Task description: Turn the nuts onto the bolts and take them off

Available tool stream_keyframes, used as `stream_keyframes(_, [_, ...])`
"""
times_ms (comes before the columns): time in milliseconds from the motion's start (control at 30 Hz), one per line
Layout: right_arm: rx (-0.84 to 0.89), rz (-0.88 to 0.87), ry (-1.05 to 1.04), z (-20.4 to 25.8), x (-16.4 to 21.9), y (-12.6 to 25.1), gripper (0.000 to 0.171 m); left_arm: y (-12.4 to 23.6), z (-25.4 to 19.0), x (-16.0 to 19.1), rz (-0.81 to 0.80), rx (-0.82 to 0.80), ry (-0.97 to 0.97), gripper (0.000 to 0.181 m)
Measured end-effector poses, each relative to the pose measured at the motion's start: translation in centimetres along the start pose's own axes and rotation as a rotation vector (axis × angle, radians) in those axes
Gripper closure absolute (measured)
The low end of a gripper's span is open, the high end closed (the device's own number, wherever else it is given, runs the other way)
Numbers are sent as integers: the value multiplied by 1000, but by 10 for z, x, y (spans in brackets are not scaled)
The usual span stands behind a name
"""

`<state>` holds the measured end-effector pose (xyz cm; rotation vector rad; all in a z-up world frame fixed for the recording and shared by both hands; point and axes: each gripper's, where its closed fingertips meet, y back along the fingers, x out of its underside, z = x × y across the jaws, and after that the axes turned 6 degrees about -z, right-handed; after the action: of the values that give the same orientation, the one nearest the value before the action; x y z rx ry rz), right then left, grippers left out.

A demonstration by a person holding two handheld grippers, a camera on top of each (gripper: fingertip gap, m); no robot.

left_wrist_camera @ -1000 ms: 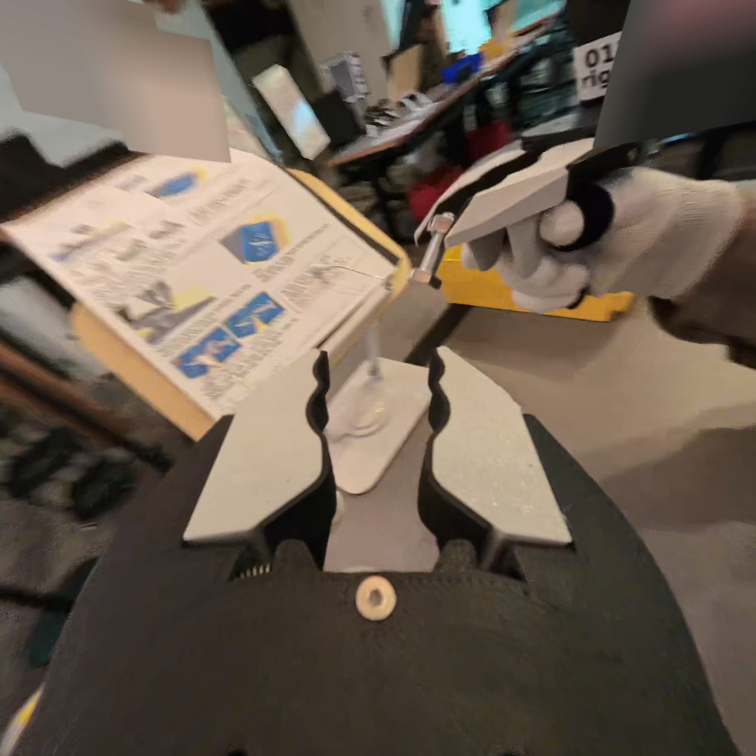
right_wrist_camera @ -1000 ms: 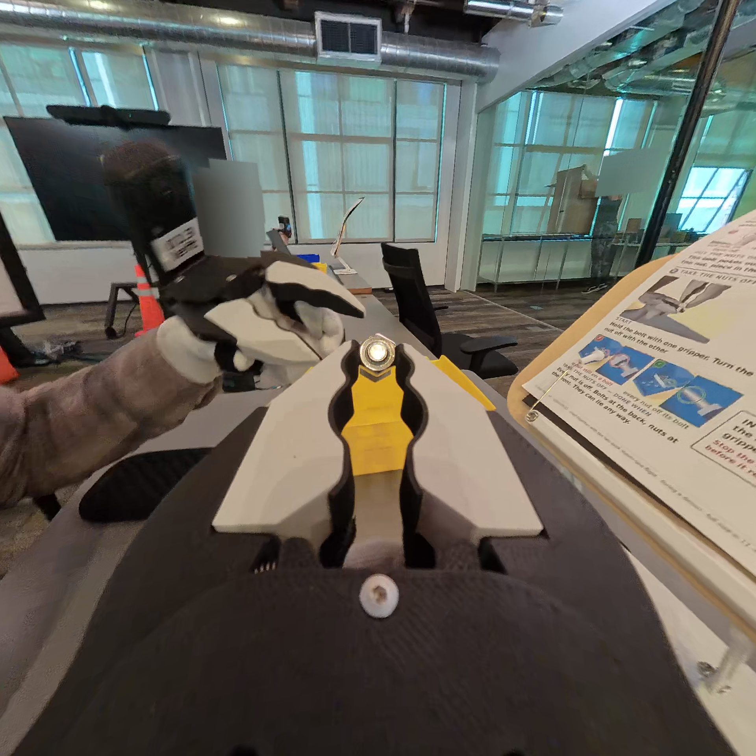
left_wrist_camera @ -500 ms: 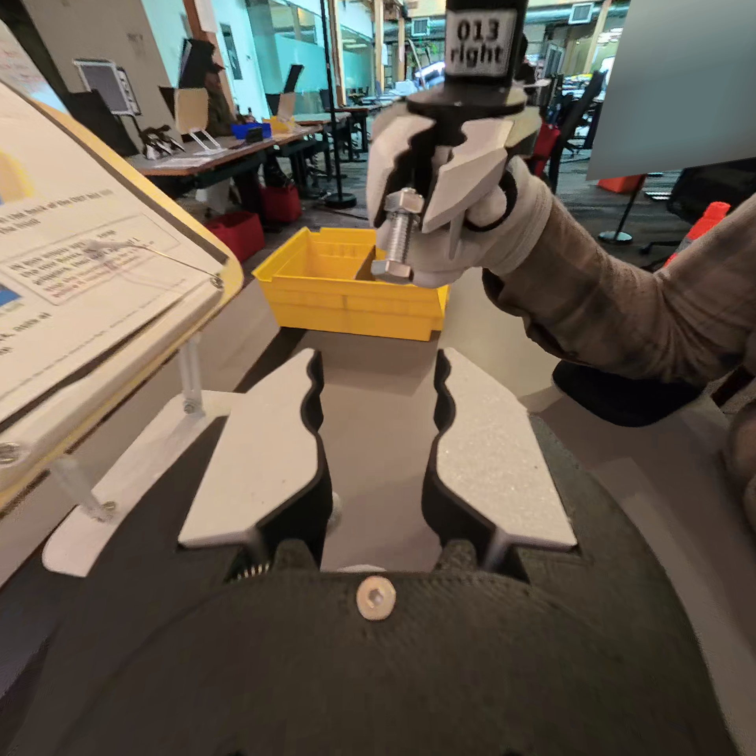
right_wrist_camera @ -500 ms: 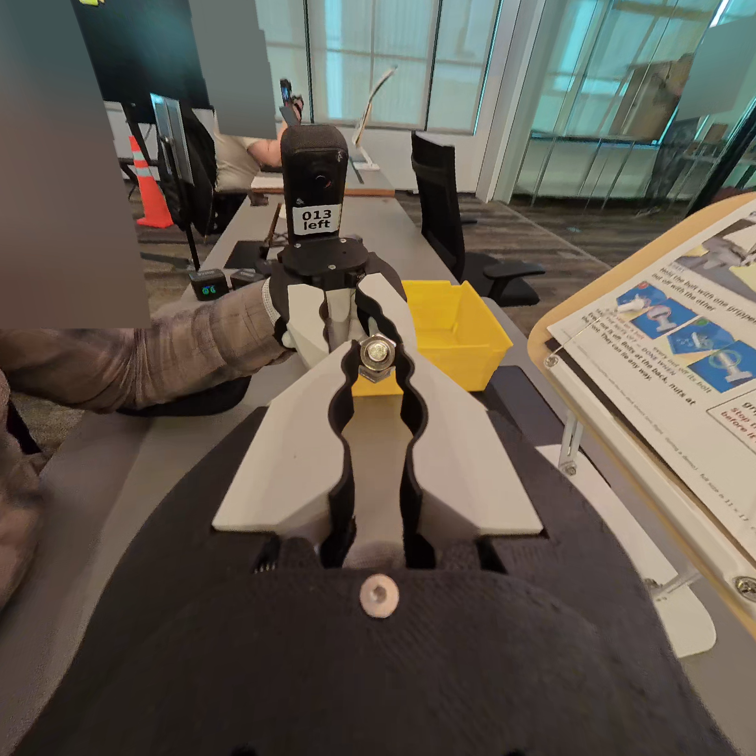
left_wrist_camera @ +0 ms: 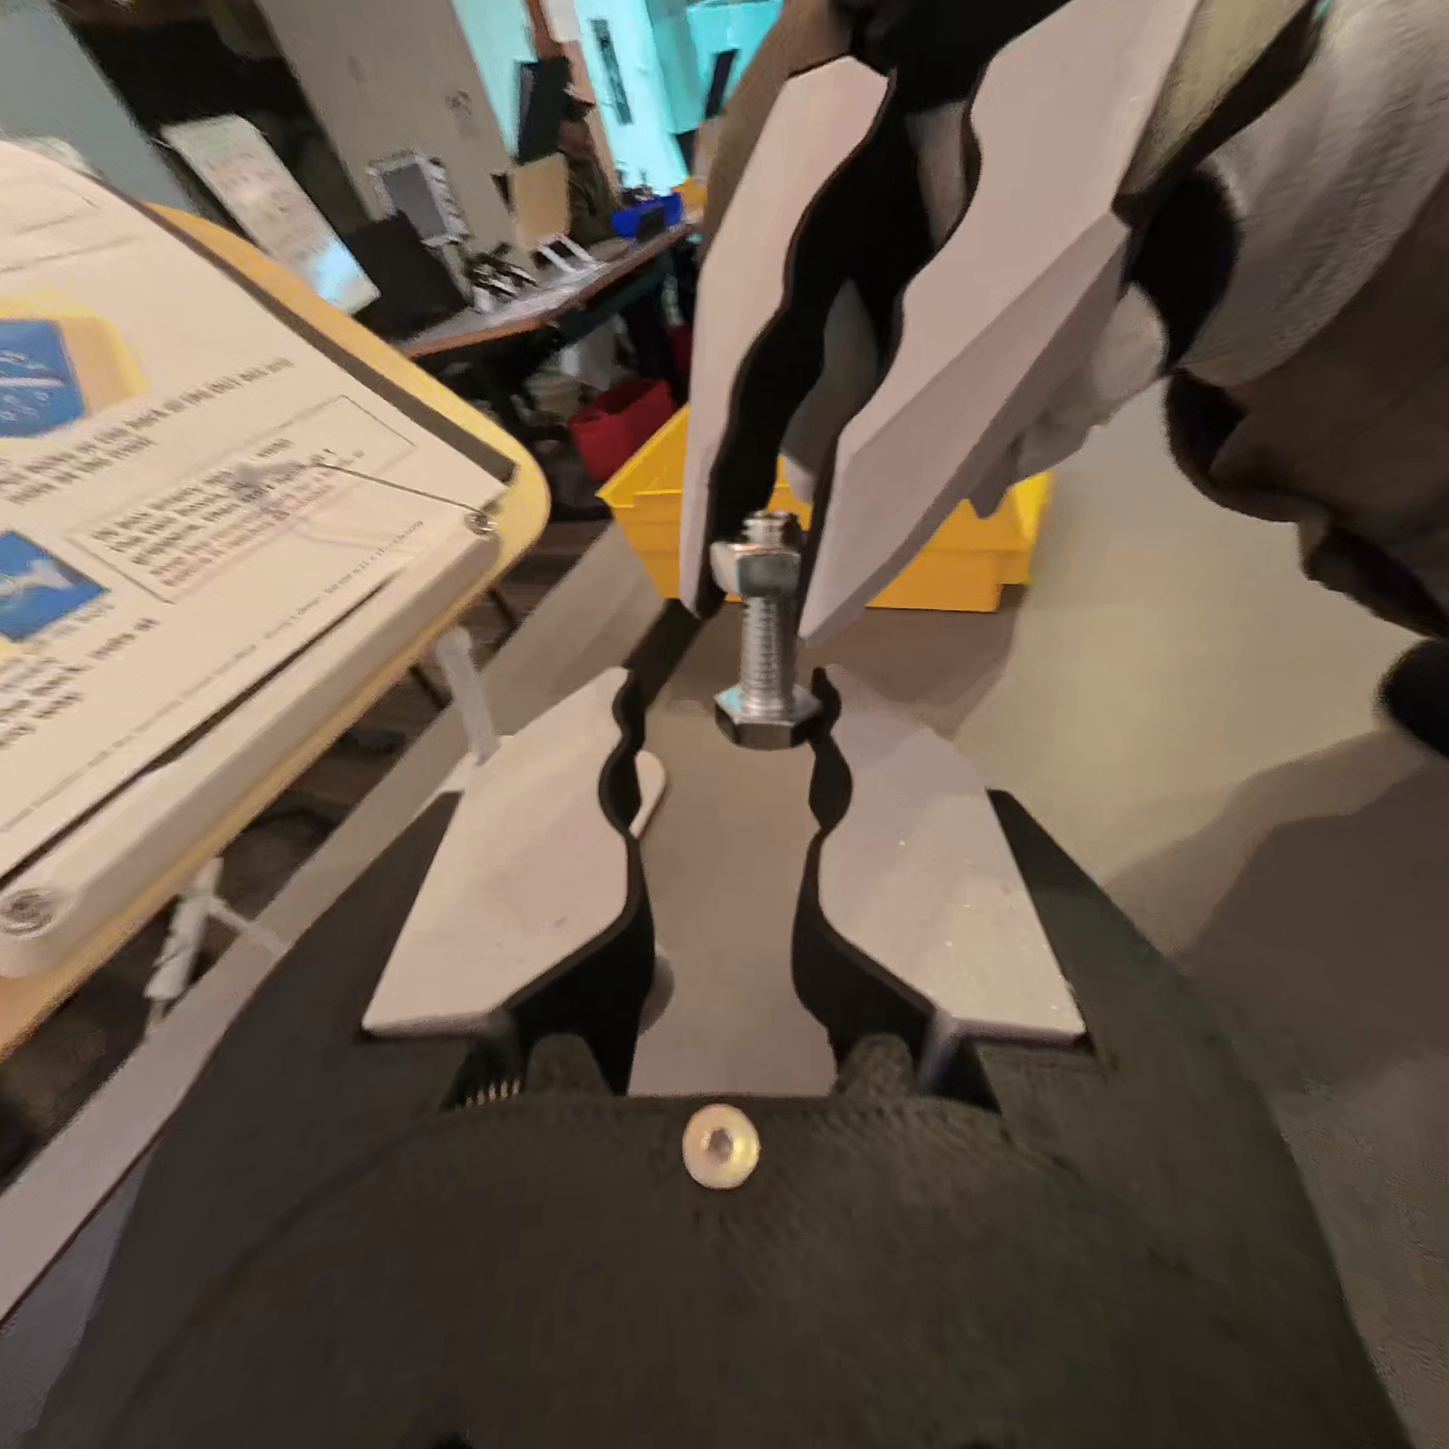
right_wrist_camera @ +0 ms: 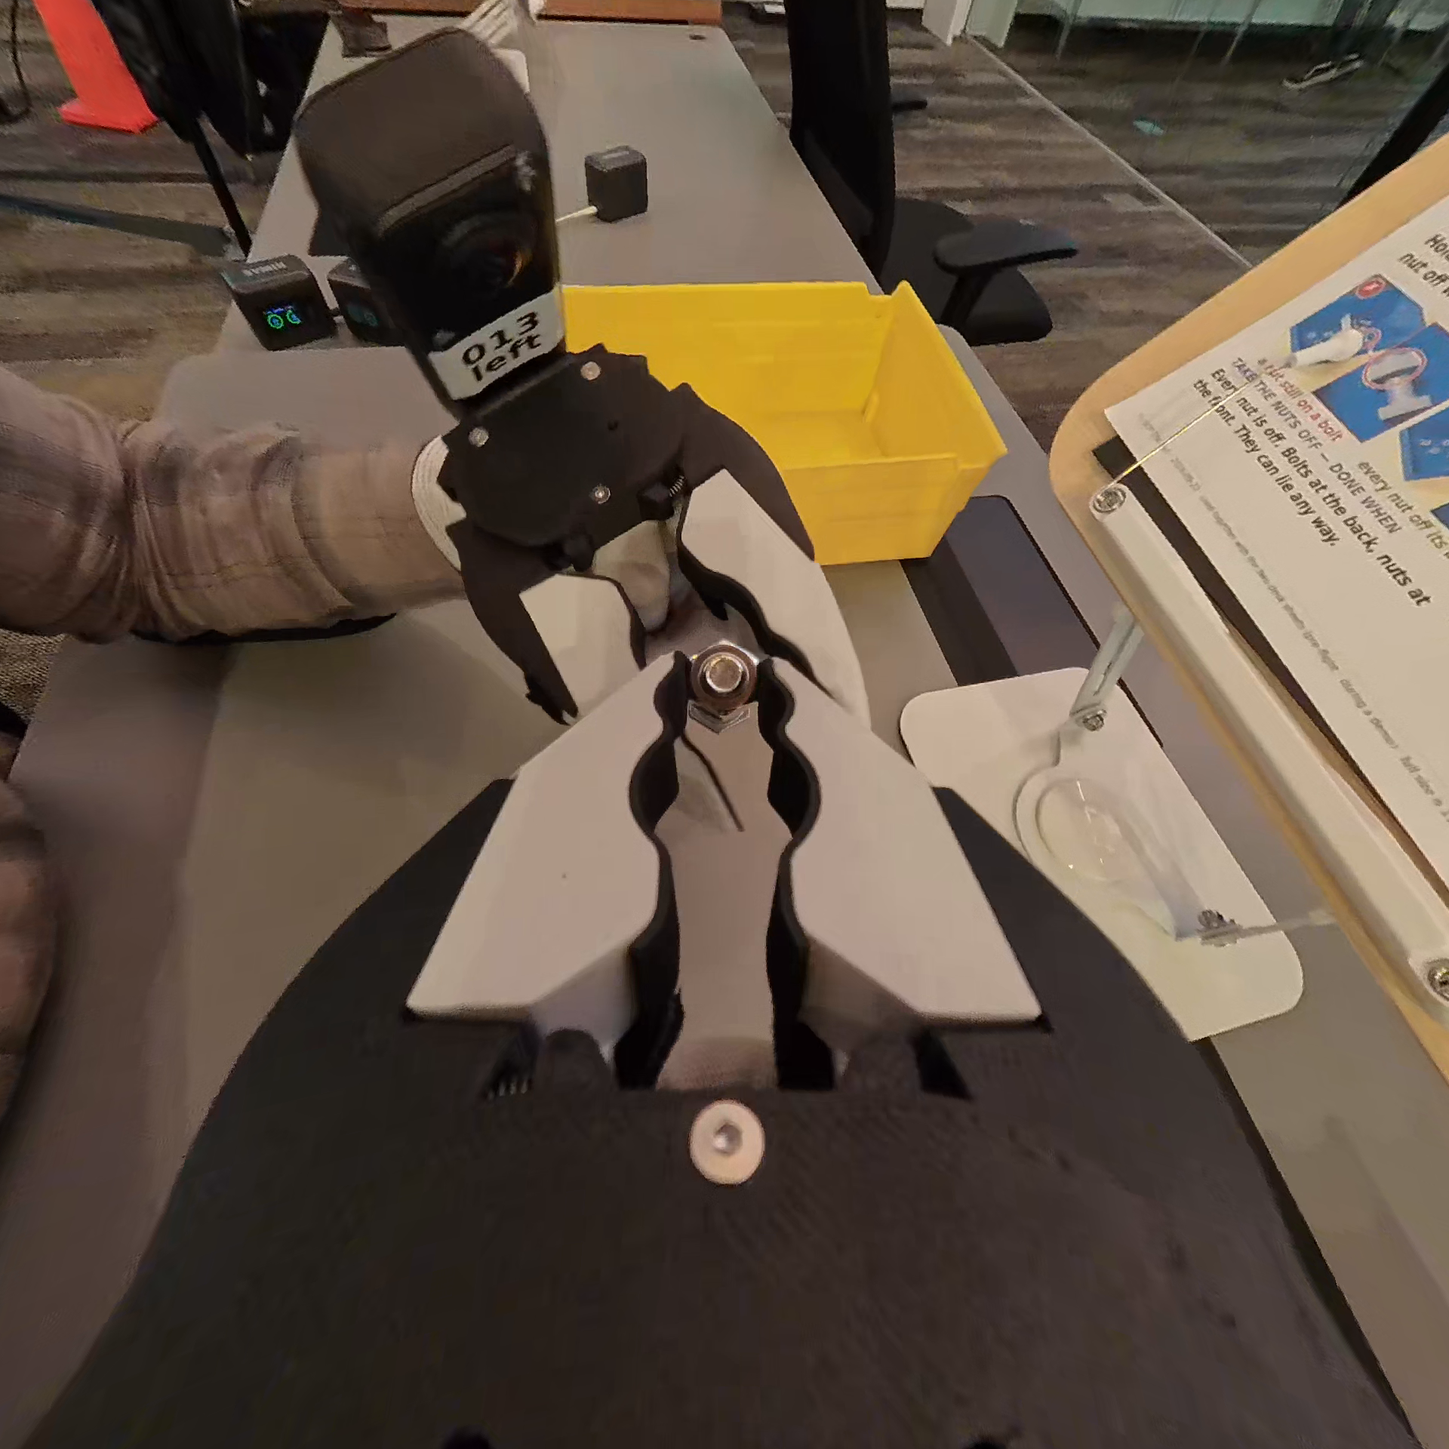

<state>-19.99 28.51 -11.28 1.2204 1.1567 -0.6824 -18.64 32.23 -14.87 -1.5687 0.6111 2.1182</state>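
The right tongs (left_wrist_camera: 753, 604) are angled down from above, clamped on the nut (left_wrist_camera: 754, 571) near the bolt's threaded end. The bolt (left_wrist_camera: 764, 666) is held upright, head lowest, between the tips of the left tongs (left_wrist_camera: 725, 717), which are spread wide above the counter (right_wrist_camera: 314, 784). A white label is borne on the left camera housing; a printed sheet (right_wrist_camera: 1333, 486) stands alongside.
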Motion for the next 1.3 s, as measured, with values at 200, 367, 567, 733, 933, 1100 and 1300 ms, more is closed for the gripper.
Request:
stream_keyframes(200, [16, 6, -14, -1, 0, -4, 156, -13, 4, 13, 62, -125, -135, 142])
stream_keyframes(367, [24, 34, -17, 0, 5, -12, 156, -17, 9, 13, 46, -210, -156, 167])
stream_keyframes(567, [48, 45, 3, -2, 5, -13, 156, -18, 9, 12, 34, -215, -126, 162])
stream_keyframes(733, [60, 47, 21, -1, 3, -13, 156, -17, 10, 9, 20, -220, -119, 169])
stream_keyframes(933, [102, 31, 69, -4, -2, -14, 145, -15, 15, 6, -18, -247, -95, 170])
stream_keyframes(1100, [124, -116, 119, -12, -22, -3, 110, -9, 20, -4, -80, -252, -28, 170])
stream_keyframes(1300, [98, -231, 60, -20, -29, -8, 105, -5, 21, -10, -97, -253, -28, 170])
